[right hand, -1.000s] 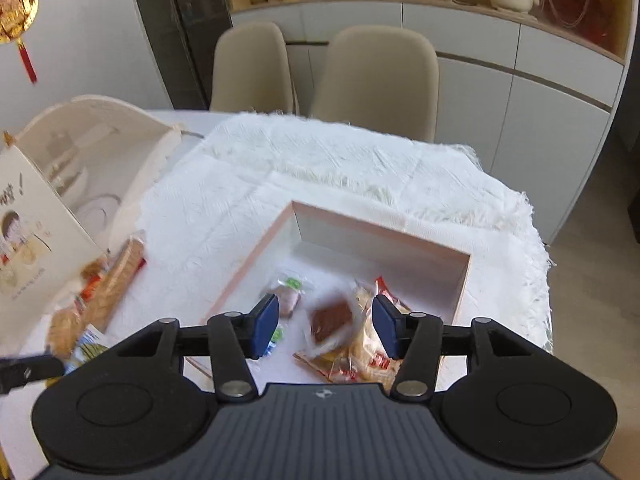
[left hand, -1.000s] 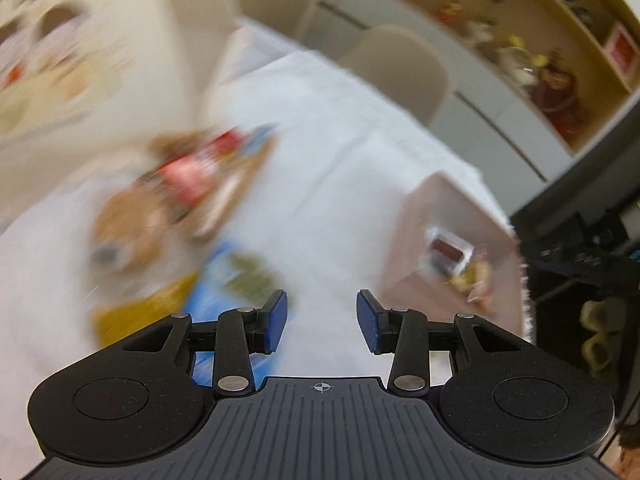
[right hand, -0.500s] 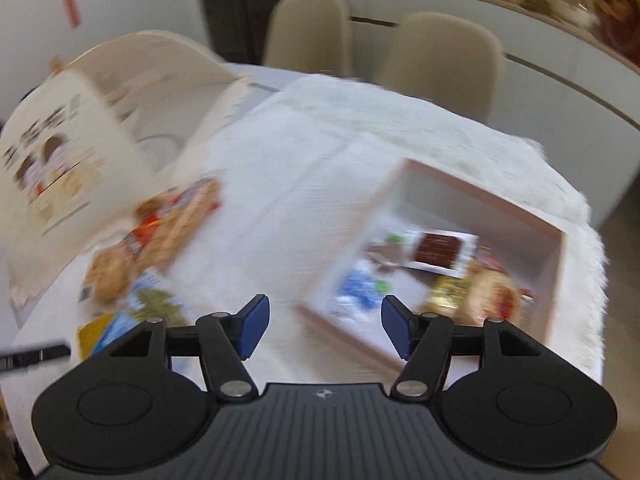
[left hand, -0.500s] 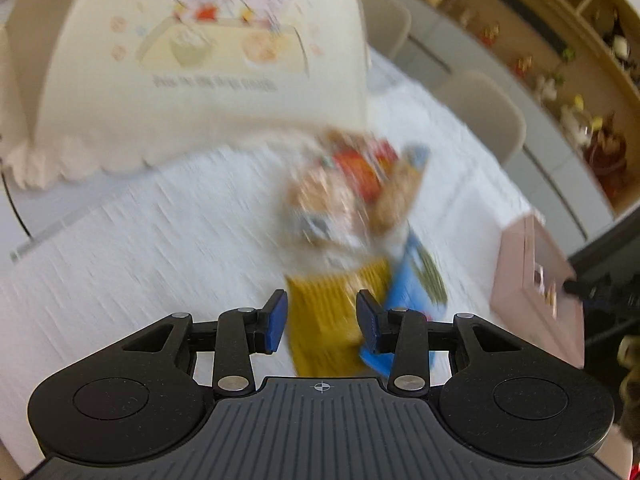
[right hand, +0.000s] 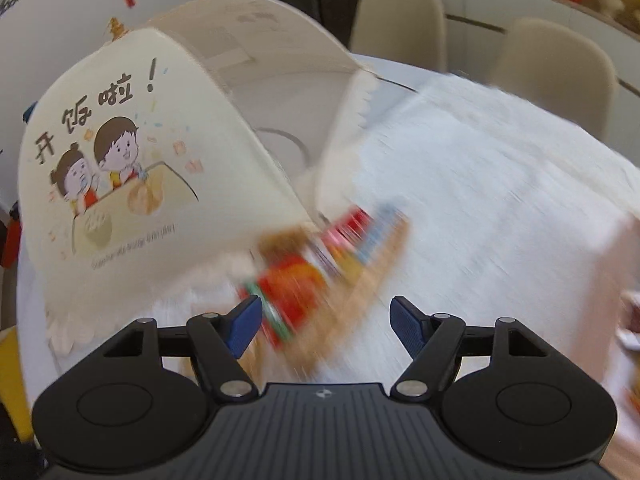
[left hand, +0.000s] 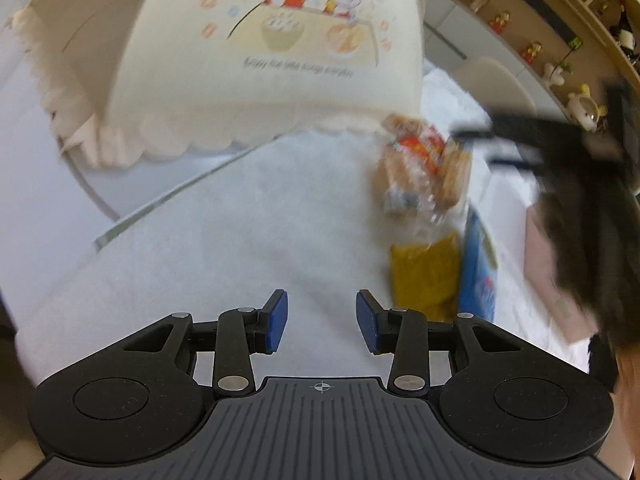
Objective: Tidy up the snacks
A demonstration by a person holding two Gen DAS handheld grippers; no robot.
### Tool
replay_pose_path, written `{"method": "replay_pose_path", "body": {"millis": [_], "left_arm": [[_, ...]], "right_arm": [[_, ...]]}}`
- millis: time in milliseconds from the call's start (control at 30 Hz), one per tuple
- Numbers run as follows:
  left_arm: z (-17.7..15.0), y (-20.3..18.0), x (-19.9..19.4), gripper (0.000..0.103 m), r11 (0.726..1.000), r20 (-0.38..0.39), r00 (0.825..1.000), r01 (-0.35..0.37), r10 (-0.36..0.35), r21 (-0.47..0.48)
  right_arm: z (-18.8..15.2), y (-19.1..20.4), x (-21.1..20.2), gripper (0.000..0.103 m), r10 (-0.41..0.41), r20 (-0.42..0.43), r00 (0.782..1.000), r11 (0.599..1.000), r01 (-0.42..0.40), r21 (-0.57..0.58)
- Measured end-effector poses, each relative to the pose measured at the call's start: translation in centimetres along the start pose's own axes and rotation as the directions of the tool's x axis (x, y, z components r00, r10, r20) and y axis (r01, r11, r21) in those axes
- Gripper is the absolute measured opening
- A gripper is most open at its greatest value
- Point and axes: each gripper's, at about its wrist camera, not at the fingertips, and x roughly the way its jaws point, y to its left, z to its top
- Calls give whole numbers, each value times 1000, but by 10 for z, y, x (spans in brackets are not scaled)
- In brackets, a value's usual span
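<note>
Opening over a blurred snack pack at twelve o'clock of the right gripper, nothing clamped. Probably light, crinkly, slippery; best pinched mid-body. Left gripper narrow, empty.

Right tongs left the box, opening over snack pile.

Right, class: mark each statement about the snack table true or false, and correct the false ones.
1. The left hand-held gripper holds a snack. False: nothing is between its pads.
2. A yellow packet lies beside a blue packet. True.
3. The food cover shows cartoon children. True.
4. The right hand-held gripper is clamped on the red snack bag. False: its jaws are opening and the bag lies ahead, untouched.
</note>
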Motion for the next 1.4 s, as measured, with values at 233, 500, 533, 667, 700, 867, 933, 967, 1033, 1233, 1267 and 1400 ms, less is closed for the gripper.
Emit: {"method": "replay_pose_path", "body": {"millis": [233,500,533,667,700,867,933,967,1033,1233,1267,1400], "left_arm": [[-25,15,-9,42,1000,-48,999,18,-19,-17],[1,5,2,42,999,-25,998,50,-49,10],[9,-1,4,42,998,-15,998,57,-56,27],[51,-35,21,42,988,12,995,95,-97,120],[62,-45,29,42,984,9,993,112,-115,140],[93,-93,61,42,972,26,988,148,-155,183],[96,-105,72,42,973,37,989,133,-143,189],[99,-108,78,42,977,46,990,122,-132,176],[106,-110,90,42,984,55,992,105,-114,144],[105,-129,104,42,958,1,996,89,-92,274],[101,-134,103,42,943,-7,996,82,-84,323],[80,-150,105,43,896,-104,993,97,-58,433]], "right_arm": [[34,31,88,66,-80,-89,993,989,68,-130],[7,16,27,53,-26,-113,993,990,10,-142],[0,10,10,53,-10,-99,995,990,-4,-140],[-25,-21,-42,53,19,-71,997,995,-25,-92],[-31,-31,-51,53,16,-72,997,997,-22,-76],[-70,-71,-87,53,-18,-64,998,1000,17,-22],[-89,-85,-97,53,-31,-78,997,1000,31,-1],[-100,-91,-100,53,-34,-88,996,999,35,8],[-123,-101,-106,53,-42,-111,993,999,44,12],[-173,-112,-103,54,-153,-115,982,987,146,-68],[-178,-112,-103,54,-162,-104,981,985,154,-81],[-189,-112,-106,68,-130,-65,989,987,123,-102]]}}
